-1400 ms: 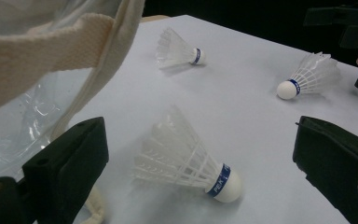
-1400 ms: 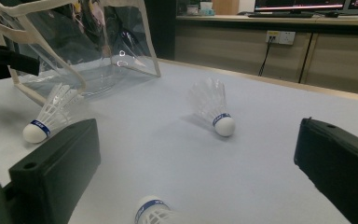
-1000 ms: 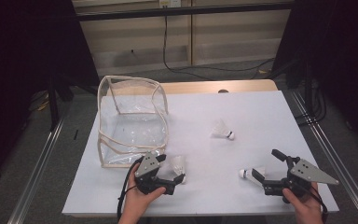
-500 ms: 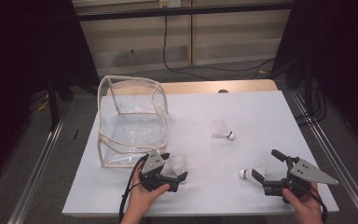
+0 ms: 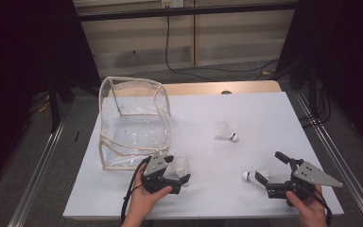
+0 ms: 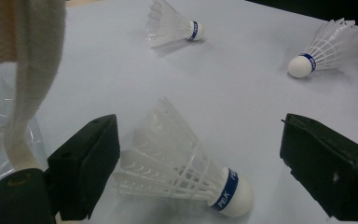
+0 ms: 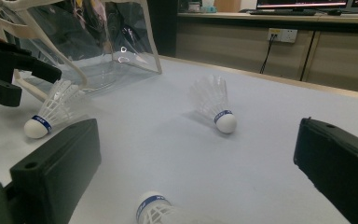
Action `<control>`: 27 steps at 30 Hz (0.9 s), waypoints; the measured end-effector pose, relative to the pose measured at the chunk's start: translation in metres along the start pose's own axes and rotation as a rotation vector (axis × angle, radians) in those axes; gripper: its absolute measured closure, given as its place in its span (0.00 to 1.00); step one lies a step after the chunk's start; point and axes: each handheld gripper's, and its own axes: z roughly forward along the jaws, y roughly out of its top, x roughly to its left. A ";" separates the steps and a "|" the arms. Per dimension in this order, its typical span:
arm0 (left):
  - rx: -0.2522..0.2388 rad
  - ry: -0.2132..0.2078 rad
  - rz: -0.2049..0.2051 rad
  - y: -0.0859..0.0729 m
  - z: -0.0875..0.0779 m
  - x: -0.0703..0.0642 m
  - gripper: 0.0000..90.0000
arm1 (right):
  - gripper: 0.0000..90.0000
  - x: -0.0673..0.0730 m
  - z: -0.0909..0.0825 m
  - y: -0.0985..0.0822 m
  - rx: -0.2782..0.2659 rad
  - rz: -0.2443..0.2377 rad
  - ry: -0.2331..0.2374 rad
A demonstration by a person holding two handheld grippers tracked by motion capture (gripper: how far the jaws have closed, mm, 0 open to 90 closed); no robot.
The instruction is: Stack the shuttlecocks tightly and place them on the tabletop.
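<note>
A white shuttlecock [image 6: 186, 163] with a blue band lies on its side between the jaws of my left gripper [image 5: 179, 169]. The jaws have just been closing; the left one is at the feathers and the right one stands apart from the cork. My right gripper [image 5: 270, 169] is open around a second shuttlecock [image 5: 255, 176], whose cork [image 7: 151, 207] lies low between the jaws. A third shuttlecock [image 5: 226, 131] lies alone mid-table, also seen ahead of the right gripper [image 7: 214, 105].
A clear plastic bag [image 5: 134, 118] with pale trim stands open at the table's left, just behind the left gripper; its strap [image 6: 32, 70] hangs close to the left jaw. The white table [image 5: 264, 113] ends near both hands.
The left gripper's jaws have narrowed a little around the shuttlecock. The right gripper and the three shuttlecocks lie where they were.
</note>
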 end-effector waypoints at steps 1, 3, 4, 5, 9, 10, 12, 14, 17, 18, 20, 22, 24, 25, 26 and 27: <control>-0.001 0.003 -0.004 0.000 0.001 0.000 0.15 | 0.00 0.000 0.000 0.000 -0.001 -0.001 0.000; 0.001 0.007 0.000 0.000 0.001 0.000 0.15 | 0.00 0.000 0.000 0.000 -0.002 -0.001 -0.001; 0.005 0.011 0.005 0.000 0.001 0.000 0.15 | 0.00 0.000 0.000 0.000 -0.001 0.001 -0.001; 0.008 0.007 0.004 0.000 0.001 0.000 0.15 | 0.00 0.000 0.000 0.000 -0.001 0.001 -0.001; 0.015 -0.003 -0.002 -0.001 0.001 -0.001 0.18 | 0.00 0.000 -0.001 0.000 -0.001 0.001 -0.001; 0.018 -0.003 0.000 -0.001 0.001 0.000 0.18 | 0.00 0.000 -0.001 0.000 0.000 0.002 -0.001; 0.030 -0.007 0.004 -0.001 0.000 0.000 0.22 | 0.00 -0.001 -0.001 0.000 -0.002 -0.002 -0.001; 0.036 -0.008 0.002 -0.001 0.000 -0.001 0.24 | 0.00 -0.001 -0.001 0.001 -0.004 -0.004 -0.001; 0.054 -0.023 0.004 -0.002 -0.002 -0.002 0.30 | 0.00 -0.001 -0.001 0.001 -0.003 -0.004 -0.001; 0.062 -0.028 0.010 -0.002 -0.002 -0.002 0.33 | 0.00 -0.001 -0.001 0.001 -0.003 -0.002 0.001; 0.068 -0.034 0.001 -0.002 -0.003 -0.003 0.38 | 0.00 -0.001 -0.001 0.001 -0.006 -0.006 -0.001; 0.072 -0.047 -0.011 -0.002 -0.004 -0.004 0.41 | 0.00 -0.001 -0.001 0.001 -0.006 -0.003 -0.002; 0.081 -0.057 -0.017 -0.002 -0.004 -0.005 0.47 | 0.00 -0.001 -0.001 0.001 -0.007 -0.004 -0.002; 0.082 -0.059 -0.018 -0.002 -0.004 -0.006 0.52 | 0.00 -0.001 -0.001 0.001 -0.008 -0.004 -0.003; 0.087 -0.067 -0.021 -0.002 -0.004 -0.006 0.52 | 0.00 -0.001 -0.001 0.001 -0.008 -0.004 -0.003; 0.092 -0.081 -0.028 -0.003 -0.004 -0.007 0.54 | 0.00 -0.001 -0.001 0.001 -0.008 -0.004 -0.002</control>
